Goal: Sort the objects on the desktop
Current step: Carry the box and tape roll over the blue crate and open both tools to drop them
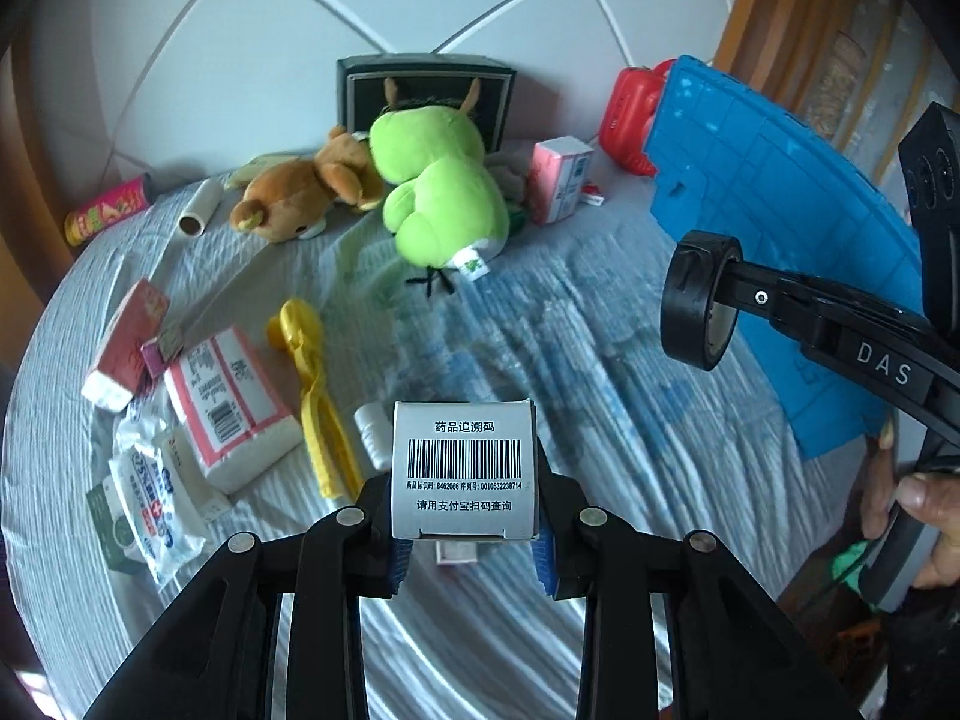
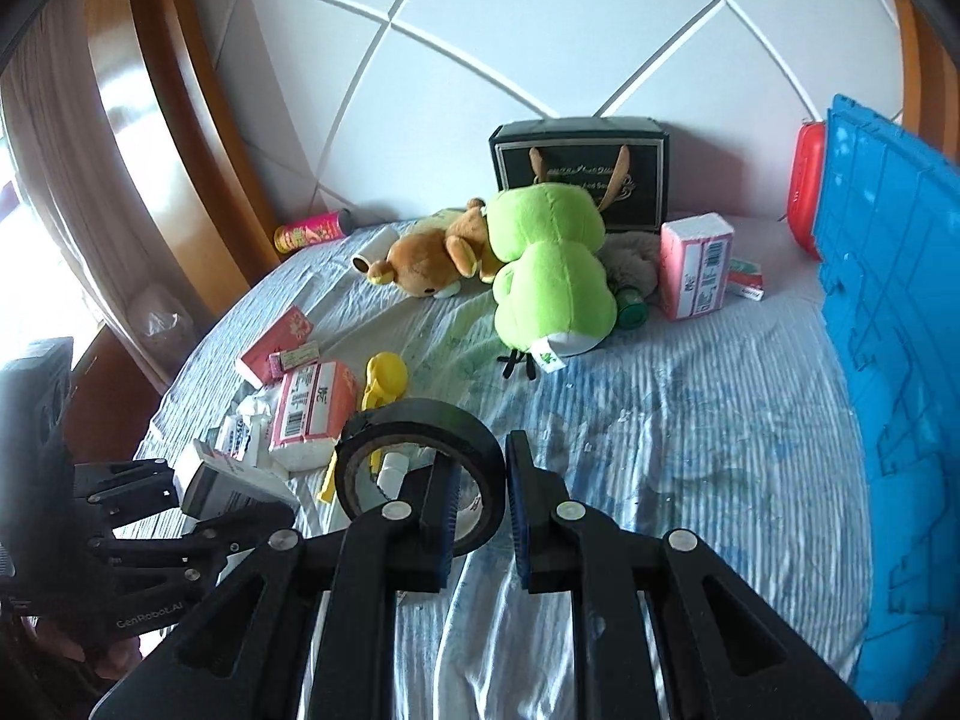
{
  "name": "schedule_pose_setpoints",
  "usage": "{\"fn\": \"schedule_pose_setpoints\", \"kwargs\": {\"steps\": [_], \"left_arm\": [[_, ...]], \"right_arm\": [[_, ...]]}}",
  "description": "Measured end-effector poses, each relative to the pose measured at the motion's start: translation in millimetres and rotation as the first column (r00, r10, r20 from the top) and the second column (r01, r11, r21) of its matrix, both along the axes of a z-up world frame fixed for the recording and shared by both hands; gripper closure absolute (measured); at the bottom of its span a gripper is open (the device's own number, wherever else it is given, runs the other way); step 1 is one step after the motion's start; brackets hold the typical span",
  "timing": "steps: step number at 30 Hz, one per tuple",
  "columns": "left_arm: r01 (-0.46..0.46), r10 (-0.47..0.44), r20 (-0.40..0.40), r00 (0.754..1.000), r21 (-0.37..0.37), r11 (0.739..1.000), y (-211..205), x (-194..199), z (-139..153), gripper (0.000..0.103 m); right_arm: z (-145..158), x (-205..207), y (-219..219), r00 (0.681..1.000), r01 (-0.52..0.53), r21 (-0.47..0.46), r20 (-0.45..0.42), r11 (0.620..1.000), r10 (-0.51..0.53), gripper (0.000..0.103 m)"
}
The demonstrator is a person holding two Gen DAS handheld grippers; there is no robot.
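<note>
Two things are already lifted clear of the tabletop [image 1: 600, 324]. The left hand-held gripper [image 1: 465, 540] is clamped on a small medicine carton [image 1: 463, 468], its pads pressing the two side walls near the lower end, barcode face towards the camera. Thin card like this looks light and fairly stiff, but probably crushes under too hard a squeeze; holding across the narrow sides near a closed end seems the soundest place. The right hand-held gripper [image 2: 480, 516] pinches a roll of black tape [image 2: 420, 468] through its wall, one finger inside the core and one outside. The roll is likely light, rigid and a little slick on its outer wrap, so this grip across the ring should hold well.

At the right stands a blue plastic crate [image 2: 888, 396]; only its outer wall shows, so I cannot tell what is in it. A dark gift box [image 2: 579, 171] stands at the far wall behind a green plush toy [image 2: 552, 276] and a brown plush bear [image 2: 432, 264]. Pink tissue packs [image 1: 231, 408] lie on the near left.
</note>
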State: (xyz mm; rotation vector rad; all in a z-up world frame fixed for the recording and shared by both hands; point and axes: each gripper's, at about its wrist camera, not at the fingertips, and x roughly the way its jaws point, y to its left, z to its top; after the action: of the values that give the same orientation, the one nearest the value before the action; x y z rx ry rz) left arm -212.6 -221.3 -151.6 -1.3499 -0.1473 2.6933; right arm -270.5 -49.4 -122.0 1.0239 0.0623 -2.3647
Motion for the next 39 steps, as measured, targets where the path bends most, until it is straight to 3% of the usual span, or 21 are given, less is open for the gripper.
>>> {"fn": "schedule_pose_setpoints", "kwargs": {"steps": [4,8,17,22,28,33,39], "left_arm": [[0.086,-0.087,-0.088,0.992,-0.015,0.996,35,-6,38,0.072],[0.166,-0.17,-0.191,0.967,-0.038,0.985,76,-11,82,0.072],[0.325,-0.337,-0.375,0.864,-0.097,0.941,204,-17,182,0.072],[0.372,-0.384,-0.439,0.812,-0.117,0.921,293,-23,223,0.072],[0.392,-0.407,-0.447,0.796,-0.13,0.911,398,-46,245,0.072],[0.389,-0.416,-0.41,0.812,-0.152,0.908,459,-62,242,0.072],[0.376,-0.417,-0.369,0.83,-0.182,0.909,499,-76,235,0.072]], "right_arm": [[43,18,32,0.992,0.082,-0.003,-0.092,0.997,-0.081,0.088],[86,36,64,0.97,0.162,-0.013,-0.184,0.987,-0.162,0.088],[182,79,171,0.861,0.319,-0.077,-0.392,0.945,-0.323,0.088],[206,80,257,0.815,0.391,-0.102,-0.424,0.915,-0.396,0.088],[219,66,371,0.792,0.463,-0.111,-0.392,0.879,-0.467,0.088],[208,38,453,0.795,0.509,-0.125,-0.312,0.852,-0.521,0.088],[192,13,503,0.796,0.535,-0.124,-0.257,0.836,-0.548,0.088]]}}
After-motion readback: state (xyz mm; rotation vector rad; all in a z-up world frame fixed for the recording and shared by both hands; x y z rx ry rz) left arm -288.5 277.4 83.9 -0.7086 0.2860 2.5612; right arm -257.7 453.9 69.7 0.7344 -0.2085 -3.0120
